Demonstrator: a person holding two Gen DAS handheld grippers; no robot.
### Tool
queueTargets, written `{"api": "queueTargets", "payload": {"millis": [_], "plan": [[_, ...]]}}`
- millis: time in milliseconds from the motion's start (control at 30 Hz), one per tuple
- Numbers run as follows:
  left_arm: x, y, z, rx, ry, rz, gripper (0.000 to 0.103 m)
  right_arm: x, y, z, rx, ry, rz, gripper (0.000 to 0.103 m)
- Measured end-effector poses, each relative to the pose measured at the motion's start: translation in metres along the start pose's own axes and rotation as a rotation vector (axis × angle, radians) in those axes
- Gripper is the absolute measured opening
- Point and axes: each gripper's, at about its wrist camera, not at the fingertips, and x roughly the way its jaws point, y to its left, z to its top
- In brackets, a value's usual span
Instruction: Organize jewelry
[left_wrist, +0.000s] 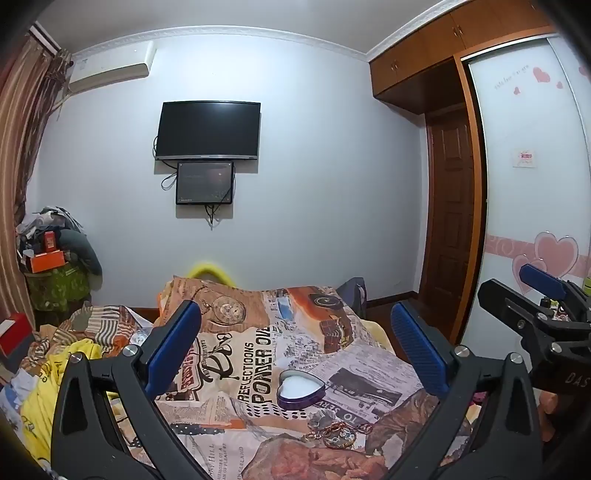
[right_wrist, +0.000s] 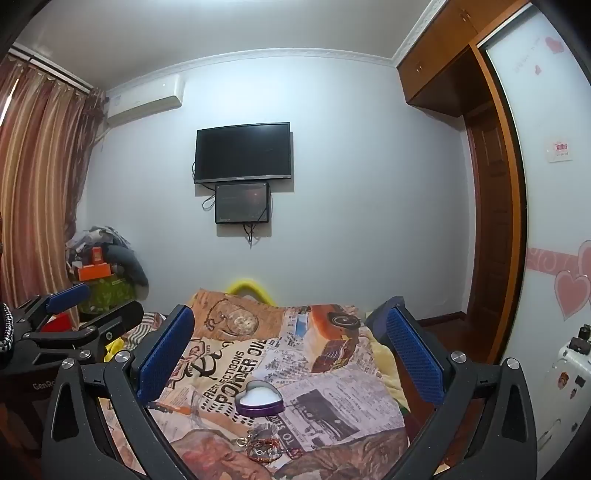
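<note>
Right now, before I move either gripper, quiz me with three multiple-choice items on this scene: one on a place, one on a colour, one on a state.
1. Where does the jewelry pile lie relative to the heart-shaped tin?
A. Inside it
B. On the bedspread, nearer the cameras than the tin
C. Behind it, toward the wall

2. What colour is the tin's outer wall?
A. Purple
B. Red
C. Green

3. How do the left gripper and right gripper stand?
A. Both shut on jewelry
B. One holds the tin
C. Both open and empty

Answers:
1 B: the tangle sits apart from the tin, lower in both wrist views.
2 A: the rim shows purple around a white inside.
3 C: wide gaps show between the blue pads, with nothing in them.
</note>
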Motion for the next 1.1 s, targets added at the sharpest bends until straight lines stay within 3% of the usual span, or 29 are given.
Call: {"api": "queueTargets", "payload": {"millis": [1100], "plan": [[0.0011,0.001,-0.008,0.0,0.012,-0.02,0.103,0.0064,-0.0011,-0.0031,0.014,0.035,0.01,0.103]]}}
